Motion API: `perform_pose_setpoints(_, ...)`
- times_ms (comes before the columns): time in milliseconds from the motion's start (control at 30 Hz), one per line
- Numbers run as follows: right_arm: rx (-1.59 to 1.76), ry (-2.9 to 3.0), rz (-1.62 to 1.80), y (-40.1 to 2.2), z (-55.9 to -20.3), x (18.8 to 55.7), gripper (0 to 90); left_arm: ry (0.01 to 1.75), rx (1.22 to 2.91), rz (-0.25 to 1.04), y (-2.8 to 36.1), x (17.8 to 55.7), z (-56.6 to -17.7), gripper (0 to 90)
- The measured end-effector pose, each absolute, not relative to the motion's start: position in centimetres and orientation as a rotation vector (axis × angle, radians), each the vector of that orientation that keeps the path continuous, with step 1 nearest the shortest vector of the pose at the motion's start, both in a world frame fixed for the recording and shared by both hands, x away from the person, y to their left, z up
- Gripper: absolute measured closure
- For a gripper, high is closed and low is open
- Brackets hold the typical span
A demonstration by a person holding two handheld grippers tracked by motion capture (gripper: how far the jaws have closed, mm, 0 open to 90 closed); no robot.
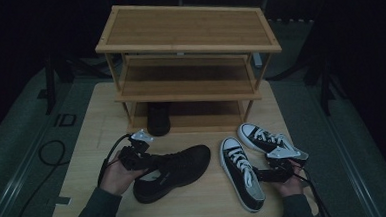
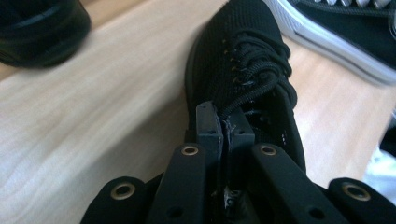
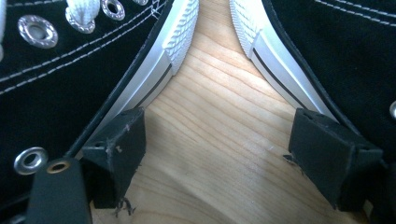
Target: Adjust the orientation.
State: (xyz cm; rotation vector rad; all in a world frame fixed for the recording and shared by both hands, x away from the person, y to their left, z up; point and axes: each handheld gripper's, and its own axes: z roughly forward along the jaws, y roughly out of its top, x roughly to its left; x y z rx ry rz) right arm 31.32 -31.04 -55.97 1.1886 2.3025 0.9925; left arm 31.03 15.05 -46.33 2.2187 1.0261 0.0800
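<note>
The left gripper (image 2: 224, 132) has its fingers (image 2: 208, 133) pinched nearly together on the collar edge of the black mesh sneaker (image 2: 243, 65), just behind the black laces; that shoe lies on its sole near the front edge of the tabletop (image 1: 196, 201), left of centre, toe pointing toward the right edge. The right gripper (image 3: 224, 154) holds its fingers (image 3: 119, 149) wide apart, empty, in the gap between two black canvas high-tops: the left high-top (image 1: 242, 171) and the right high-top (image 1: 265, 139), by the front right corner. A dark shoe (image 1: 158, 118) sits on the lowest tier of the wooden shoe rack (image 1: 187, 41) at the far edge. No brand or writing is legible, perhaps because the pictures are dim.
</note>
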Motion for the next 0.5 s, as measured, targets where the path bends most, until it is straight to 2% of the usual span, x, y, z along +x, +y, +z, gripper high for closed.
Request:
perform_pose_setpoints(333,1.189,2.302,0.993,-31.0,-56.0,31.3,18.7,1.042,2.178,0.151,14.1,33.2,-45.7,87.8)
perform_pose_setpoints(500,1.184,2.302,0.993,-31.1,-56.0,31.3,18.7,1.130,2.073,0.185,14.9,34.8,-46.0,87.9)
